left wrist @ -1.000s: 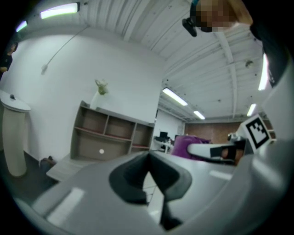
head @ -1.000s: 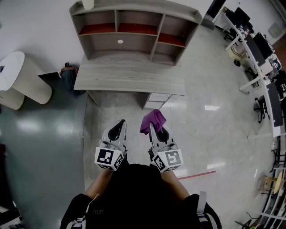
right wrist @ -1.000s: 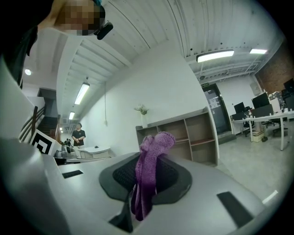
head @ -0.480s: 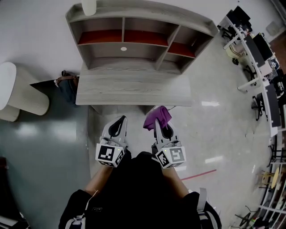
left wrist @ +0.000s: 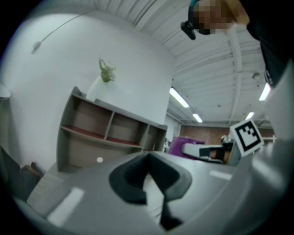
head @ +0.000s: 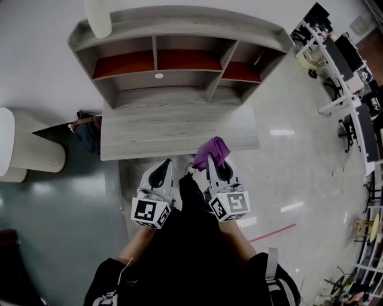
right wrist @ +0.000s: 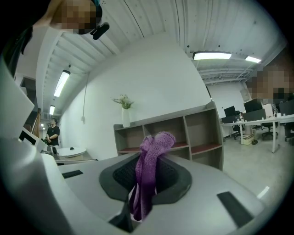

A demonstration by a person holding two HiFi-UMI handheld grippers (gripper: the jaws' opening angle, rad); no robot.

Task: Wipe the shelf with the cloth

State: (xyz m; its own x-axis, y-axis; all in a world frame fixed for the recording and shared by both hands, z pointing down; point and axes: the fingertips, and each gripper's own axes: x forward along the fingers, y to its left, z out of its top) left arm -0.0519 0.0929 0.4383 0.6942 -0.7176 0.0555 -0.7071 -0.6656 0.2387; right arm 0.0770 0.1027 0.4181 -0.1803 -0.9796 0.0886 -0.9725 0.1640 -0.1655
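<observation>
The grey wooden shelf point(head: 179, 60) stands at the back of a desk point(head: 173, 128), with red-lined compartments point(head: 179, 58); it also shows in both gripper views point(left wrist: 105, 133) point(right wrist: 183, 133). My right gripper point(head: 210, 162) point(right wrist: 147, 158) is shut on a purple cloth point(head: 210, 152) point(right wrist: 149, 179), whose bunched top hangs over the desk's front edge. Beside it on the left, my left gripper point(head: 163, 165) point(left wrist: 148, 157) is shut with nothing between its jaws. Both grippers are held low at the desk's near edge, short of the shelf.
A white vase point(head: 99, 17) with a sprig stands on the shelf's top left. A round white table point(head: 24, 152) and a dark bag point(head: 84, 124) are at the left. Office desks and chairs point(head: 341, 66) fill the right. A person point(right wrist: 53, 133) stands far off.
I have moved forward to the desk. Both grippers came closer to its front edge, and the cloth now overlaps that edge. The jaws have stayed as they were.
</observation>
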